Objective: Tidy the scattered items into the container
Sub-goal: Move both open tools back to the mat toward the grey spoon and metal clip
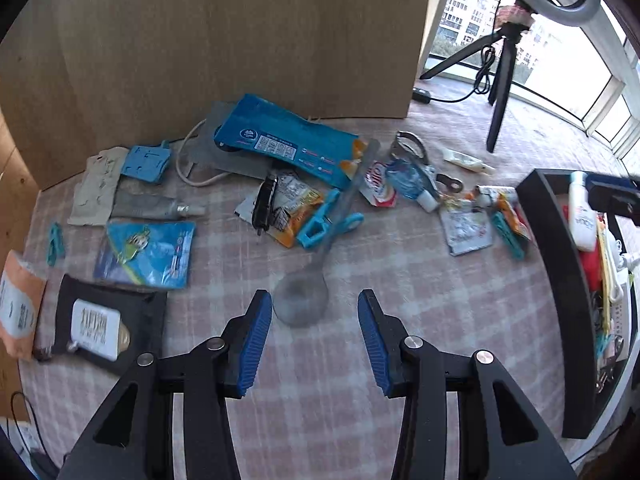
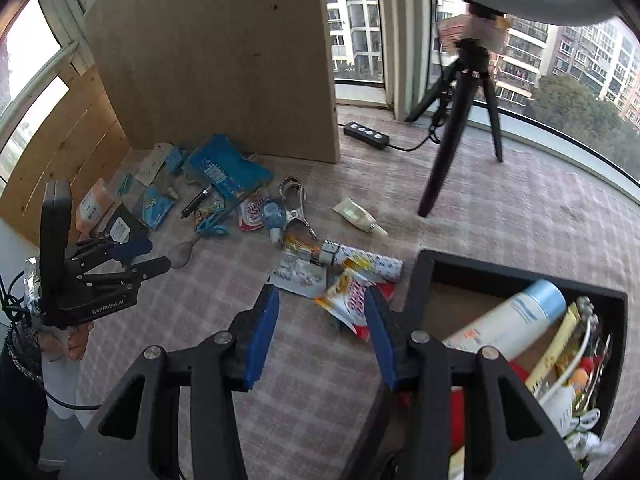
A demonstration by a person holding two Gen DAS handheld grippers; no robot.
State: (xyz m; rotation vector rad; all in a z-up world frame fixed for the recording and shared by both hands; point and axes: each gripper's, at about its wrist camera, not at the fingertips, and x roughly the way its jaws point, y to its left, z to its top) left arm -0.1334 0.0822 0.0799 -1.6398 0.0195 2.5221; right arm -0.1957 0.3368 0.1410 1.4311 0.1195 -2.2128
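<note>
Scattered items lie on a checked cloth. In the left wrist view my left gripper (image 1: 315,312) is open, its jaws either side of the bowl of a clear plastic spoon (image 1: 316,276) that lies on the cloth. Beyond it lie a blue clip (image 1: 320,224), snack packets (image 1: 296,204) and a large blue pouch (image 1: 280,140). The black container (image 1: 548,248) stands at the right, holding a white bottle (image 1: 580,216). In the right wrist view my right gripper (image 2: 322,320) is open and empty above an orange snack packet (image 2: 348,292), beside the container (image 2: 424,280). The left gripper (image 2: 148,256) shows there too.
A cardboard panel (image 1: 240,32) stands behind the items. A tripod (image 2: 464,112) and a power strip (image 2: 366,134) stand at the back right. A black wipes pack (image 1: 100,320), a blue card (image 1: 148,256) and a tube (image 1: 160,208) lie at the left.
</note>
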